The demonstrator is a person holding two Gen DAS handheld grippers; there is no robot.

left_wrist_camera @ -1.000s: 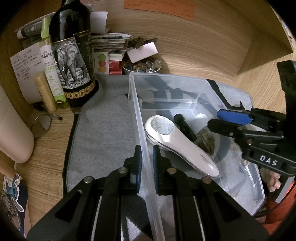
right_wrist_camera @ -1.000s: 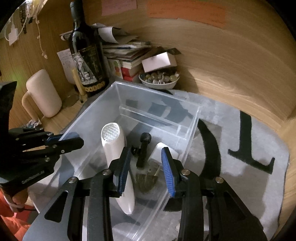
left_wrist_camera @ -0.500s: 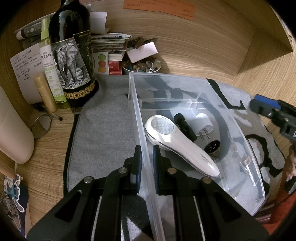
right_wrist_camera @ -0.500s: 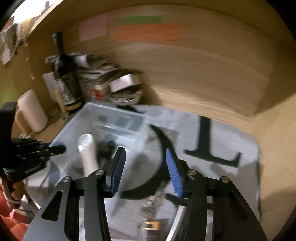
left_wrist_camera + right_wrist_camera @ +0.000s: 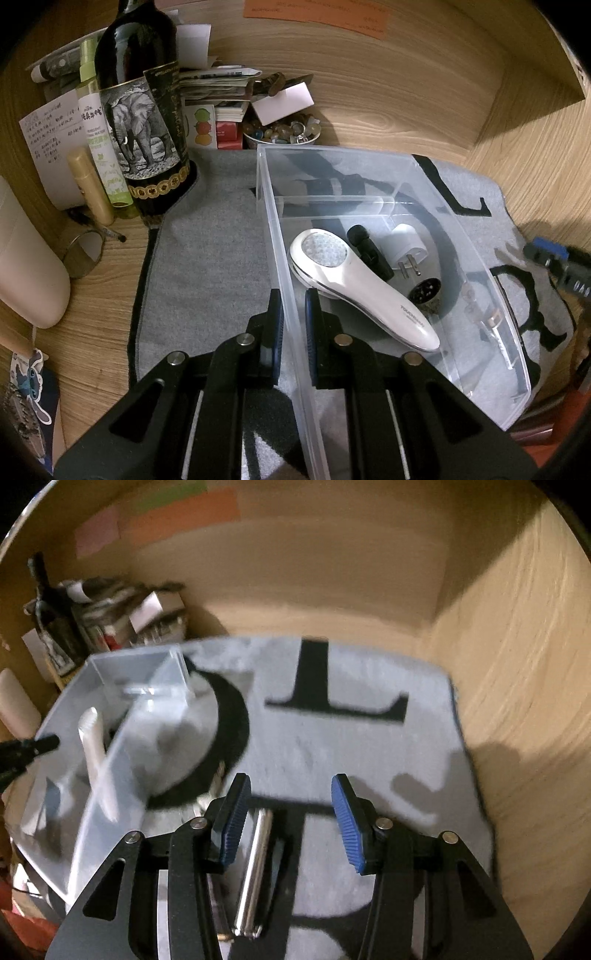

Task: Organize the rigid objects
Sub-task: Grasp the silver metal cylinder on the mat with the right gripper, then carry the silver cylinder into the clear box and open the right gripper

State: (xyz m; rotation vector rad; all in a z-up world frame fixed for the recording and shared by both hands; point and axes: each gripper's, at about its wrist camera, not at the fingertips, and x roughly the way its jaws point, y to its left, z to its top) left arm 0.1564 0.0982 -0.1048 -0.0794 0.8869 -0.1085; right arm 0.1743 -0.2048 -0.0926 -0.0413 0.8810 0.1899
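Silver metal cylinder (image 5: 255, 871) lies on the grey mat (image 5: 351, 746) just outside the clear plastic bin (image 5: 491, 295), its long axis running near-to-far, tilted slightly right at the far end. The right gripper (image 5: 290, 818) hangs above it, fingers spread wide, the cylinder nearer the left one. The left gripper (image 5: 293, 325) has its fingers pressed on the bin's left wall. Inside, a white handheld device (image 5: 354, 284) lies diagonally, head toward the far left, beside a black piece (image 5: 369, 251) and white plug (image 5: 408, 245). A wine bottle (image 5: 142, 110) stands at the mat's far-left corner.
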